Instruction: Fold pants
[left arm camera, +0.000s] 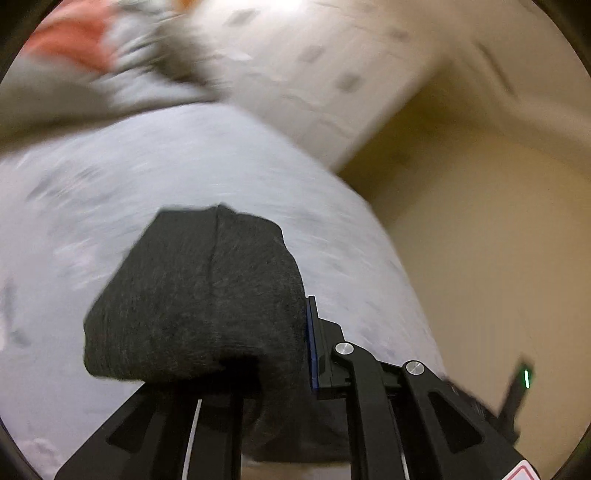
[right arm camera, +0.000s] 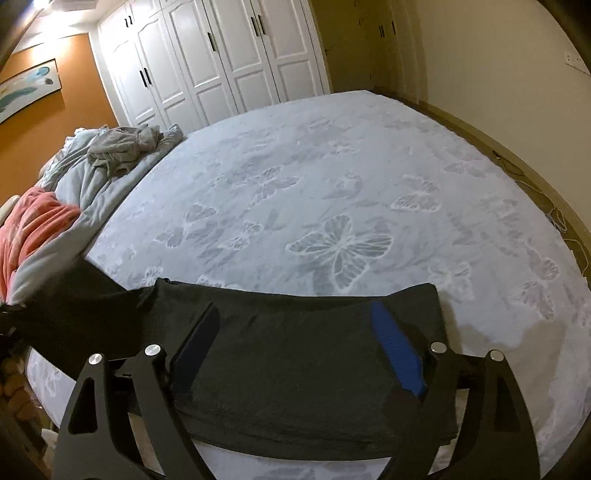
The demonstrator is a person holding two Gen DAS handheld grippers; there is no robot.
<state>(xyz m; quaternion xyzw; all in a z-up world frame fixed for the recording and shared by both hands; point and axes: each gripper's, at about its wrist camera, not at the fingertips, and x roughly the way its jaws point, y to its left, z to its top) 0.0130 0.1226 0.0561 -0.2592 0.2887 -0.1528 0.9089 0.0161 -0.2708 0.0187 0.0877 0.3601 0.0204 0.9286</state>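
Left claw [left arm camera: 273, 332] clamped on bunched dark pants [left arm camera: 199, 291], fabric draped over its fingers, raised above bed [left arm camera: 147, 177]. Right claw [right arm camera: 295, 350] spread wide, pants [right arm camera: 295, 369] flat on bed [right arm camera: 332, 166] between and beneath fingers. Crumpled bedding [right arm camera: 110, 155] far left.

Your left wrist view smeared by motion blur, right view sharp, warm dim indoor light, ceiling glare [right arm camera: 44, 5] top left, fisheye-bent dark edges.

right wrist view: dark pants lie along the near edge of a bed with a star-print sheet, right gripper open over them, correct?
Not quite: the sheet carries a butterfly print, not stars, as the right wrist view shows. The rest holds: the dark pants lie along the near edge and the right gripper is open over them.
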